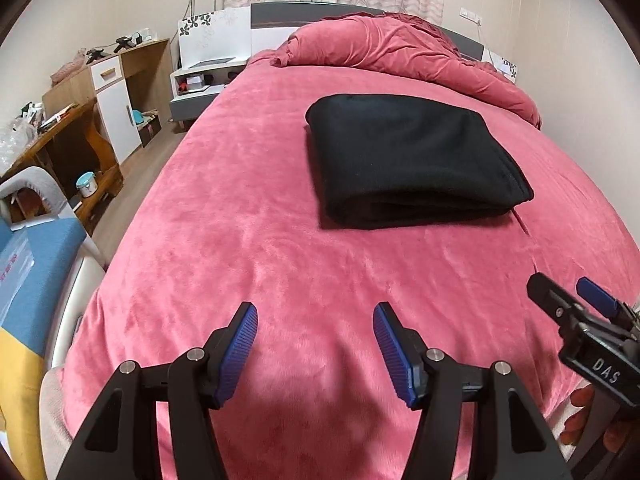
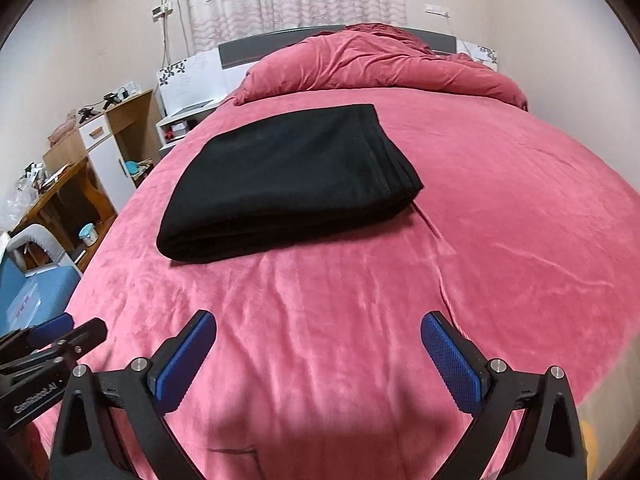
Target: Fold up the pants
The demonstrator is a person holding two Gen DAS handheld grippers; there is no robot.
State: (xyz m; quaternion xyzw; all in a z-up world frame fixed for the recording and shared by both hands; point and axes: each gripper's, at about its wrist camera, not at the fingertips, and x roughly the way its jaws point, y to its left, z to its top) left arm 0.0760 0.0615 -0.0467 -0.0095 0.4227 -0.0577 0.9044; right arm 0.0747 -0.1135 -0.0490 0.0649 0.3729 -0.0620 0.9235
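Black folded pants (image 2: 288, 180) lie ahead of both empty, wide-open grippers, left gripper (image 1: 315, 354) and right gripper (image 2: 319, 364), long axis crosswise, nearer the right.

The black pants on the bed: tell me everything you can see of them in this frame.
The black pants are folded into a thick, roughly rectangular stack of several layers, in soft matte fabric like fleece or knit. The rounded fold faces the cameras; stitched layered edges lie along the stack's right side. They lie flat on the pink bedspread, nearer than the heaped pink duvet. Only the bedspread touches them.
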